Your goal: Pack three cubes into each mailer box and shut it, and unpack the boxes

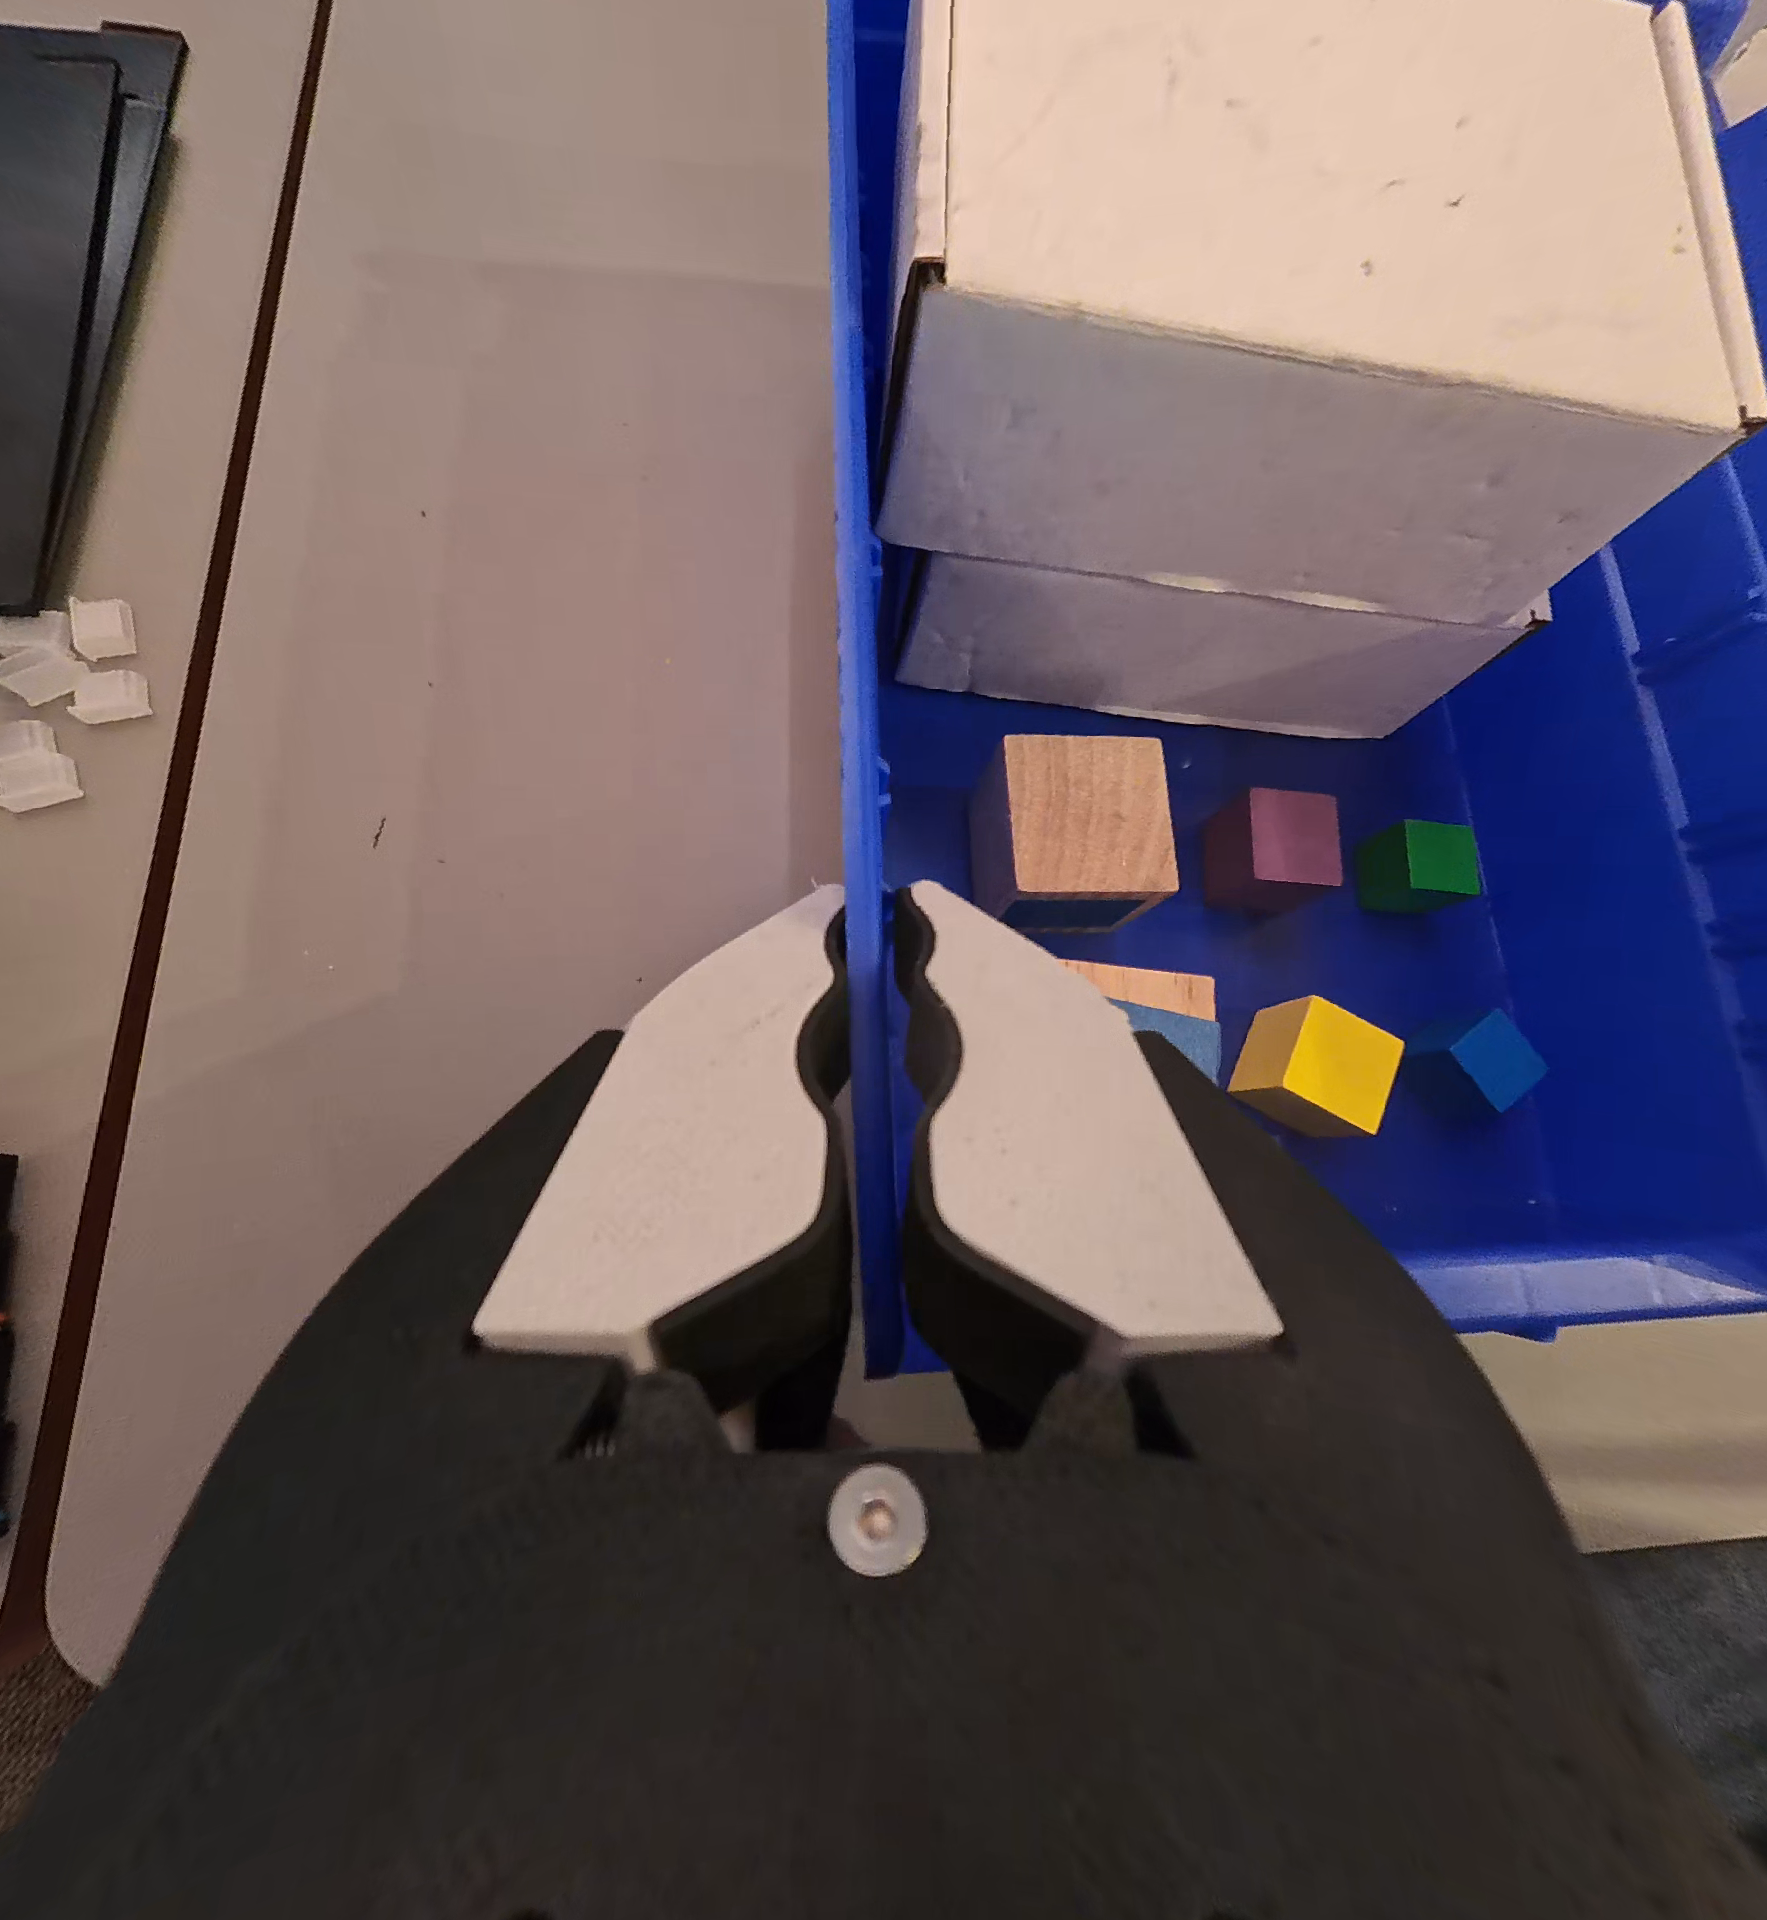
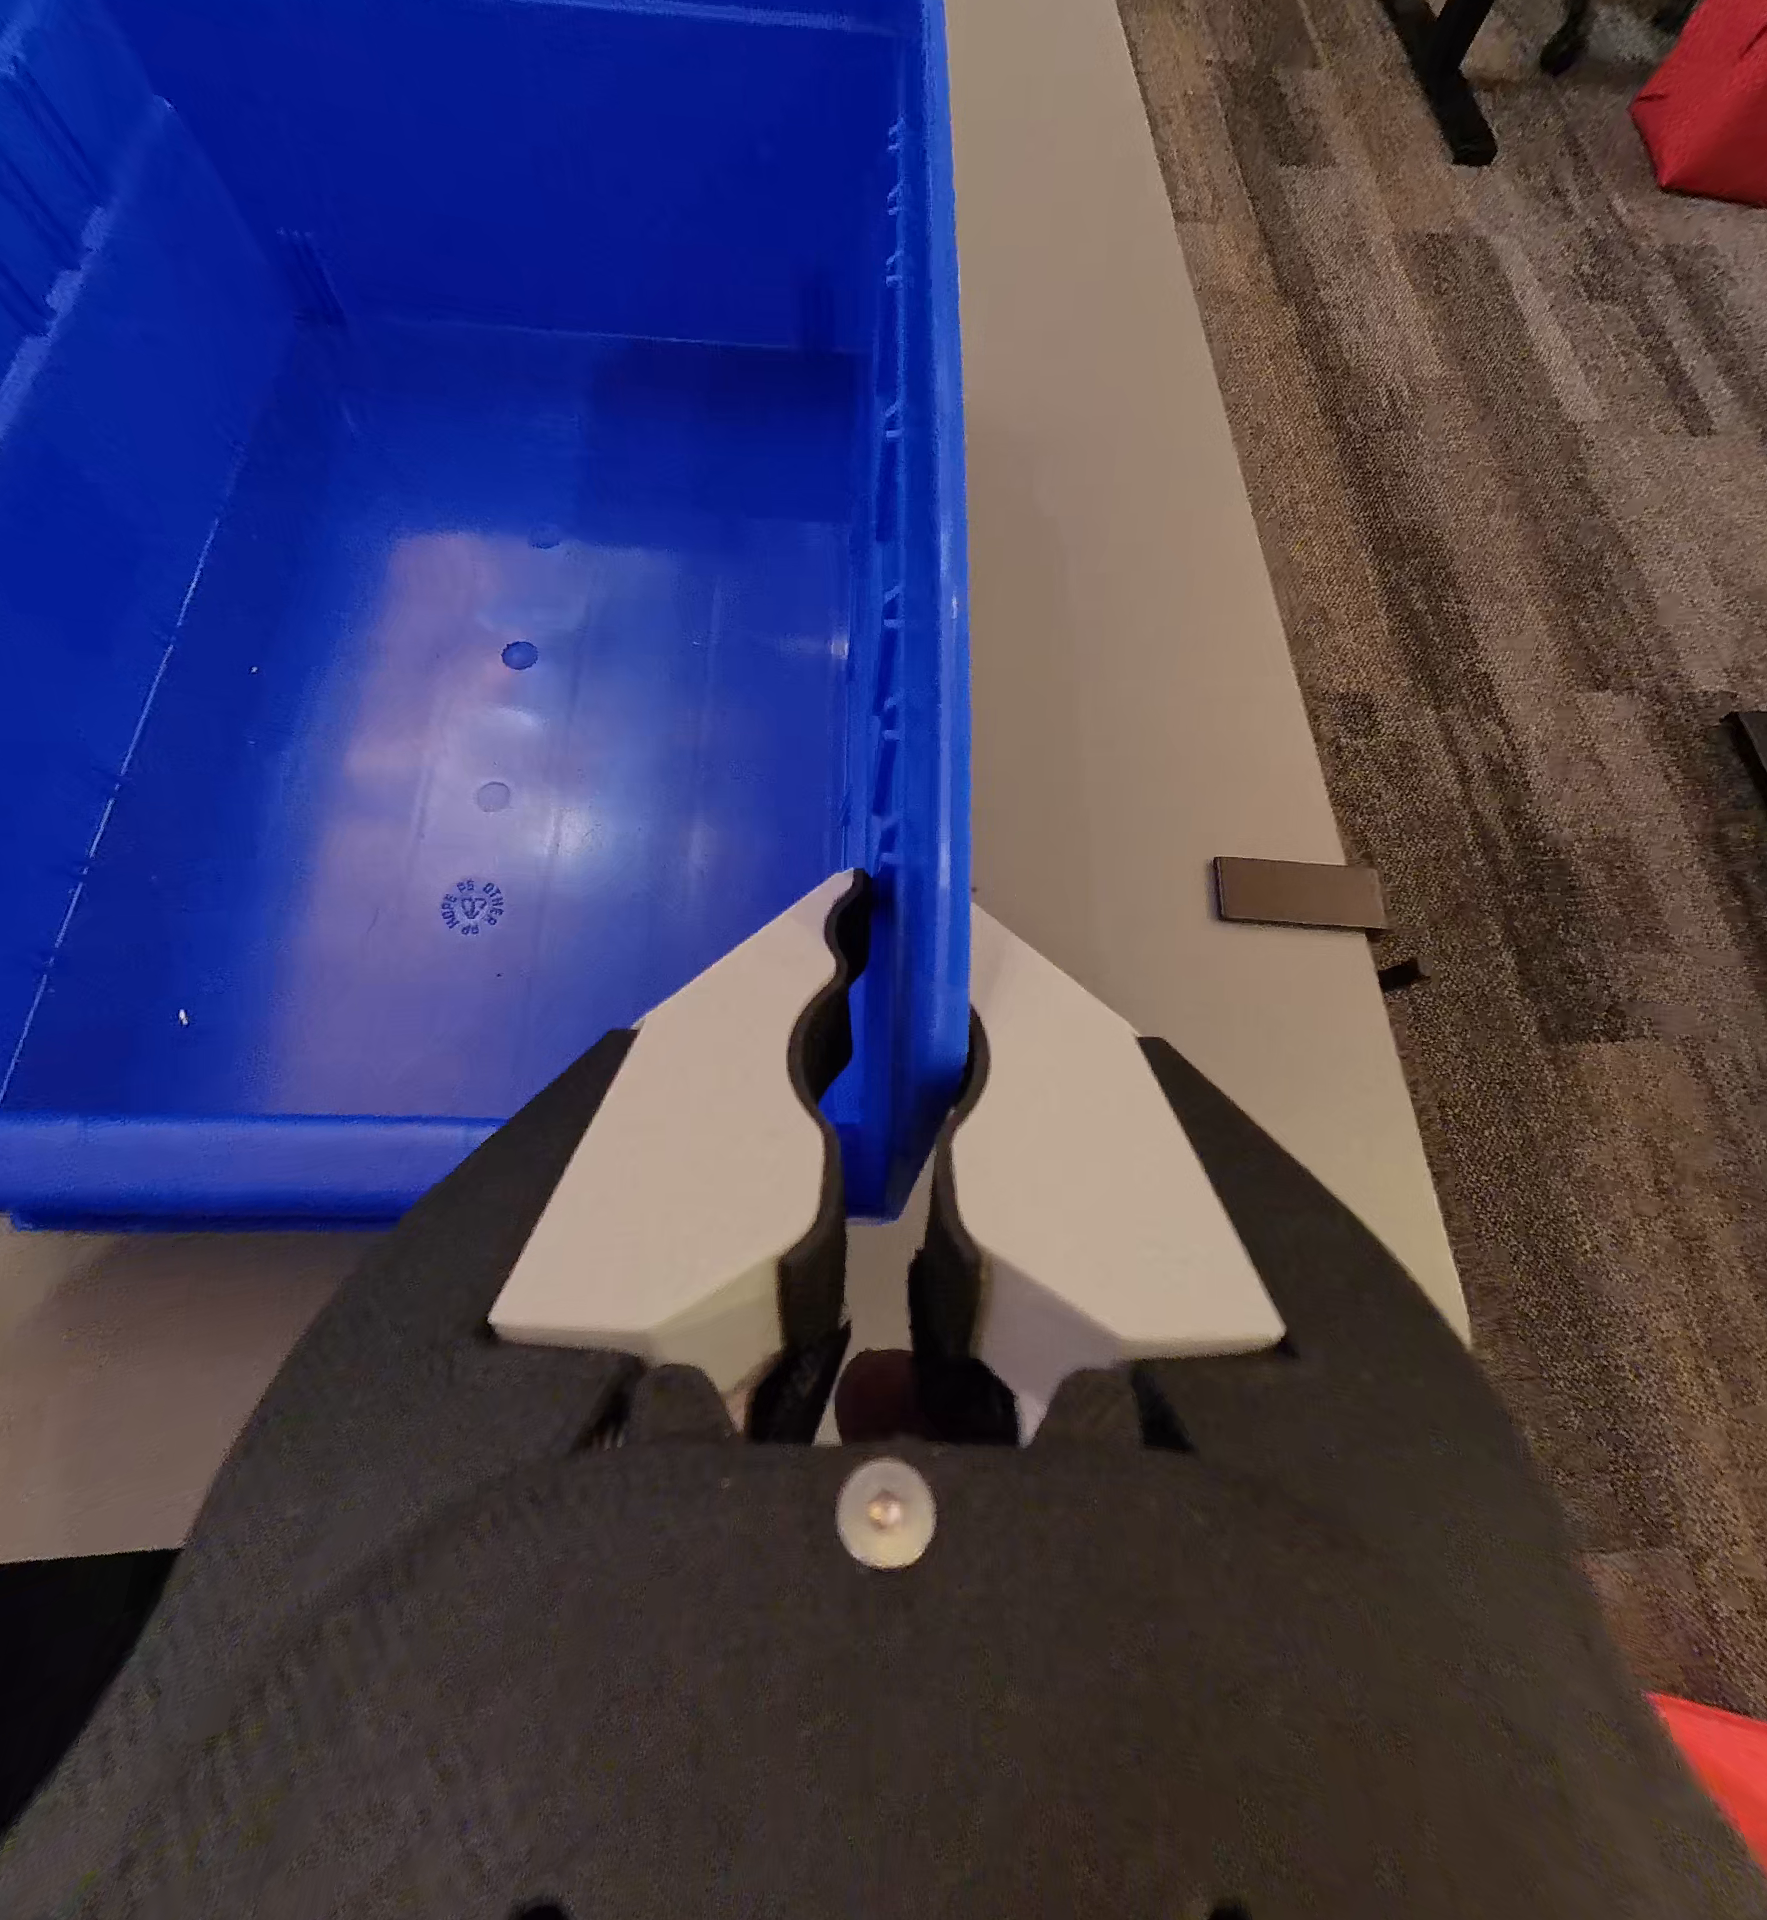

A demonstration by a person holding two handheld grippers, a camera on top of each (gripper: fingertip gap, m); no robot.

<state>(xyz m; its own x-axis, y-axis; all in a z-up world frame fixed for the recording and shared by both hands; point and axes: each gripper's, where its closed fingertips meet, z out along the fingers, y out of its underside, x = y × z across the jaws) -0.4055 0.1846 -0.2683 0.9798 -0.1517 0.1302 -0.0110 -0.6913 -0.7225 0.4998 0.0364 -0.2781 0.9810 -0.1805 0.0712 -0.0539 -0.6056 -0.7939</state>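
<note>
On the far left of the left wrist view, a dark flat case (image 1: pixel 17 312) and a scatter of clear plastic clips (image 1: pixel 58 696) lie beyond the table (image 1: pixel 546 520), well apart from the work. The left gripper (image 1: pixel 874 904) straddles the left wall of a blue bin (image 1: pixel 853 520), one finger outside and one inside, nearly together around the thin plastic; it looks clamped on that wall, though the contact itself is partly hidden. Inside this bin, two white mailer boxes (image 1: pixel 1305 260) sit stacked at the far end, both shut, and loose cubes lie on the floor nearer: a large wooden cube (image 1: pixel 1087 810), a purple cube (image 1: pixel 1284 842), a green cube (image 1: pixel 1424 862), a yellow cube (image 1: pixel 1320 1060) and a blue cube (image 1: pixel 1481 1055), with more blocks partly hidden behind the finger. In the right wrist view, the right gripper (image 2: pixel 920 904) likewise pinches the right wall of an empty bin (image 2: pixel 946 623), fingers drawn close on either side of its rim. I cannot tell whether the two bins are joined or merely side by side. The step in hand seems to be setting up or shifting the bins, not yet packing. Next, both grippers would need to let go, then one must take the top box out and open it before any cube goes in.
</note>
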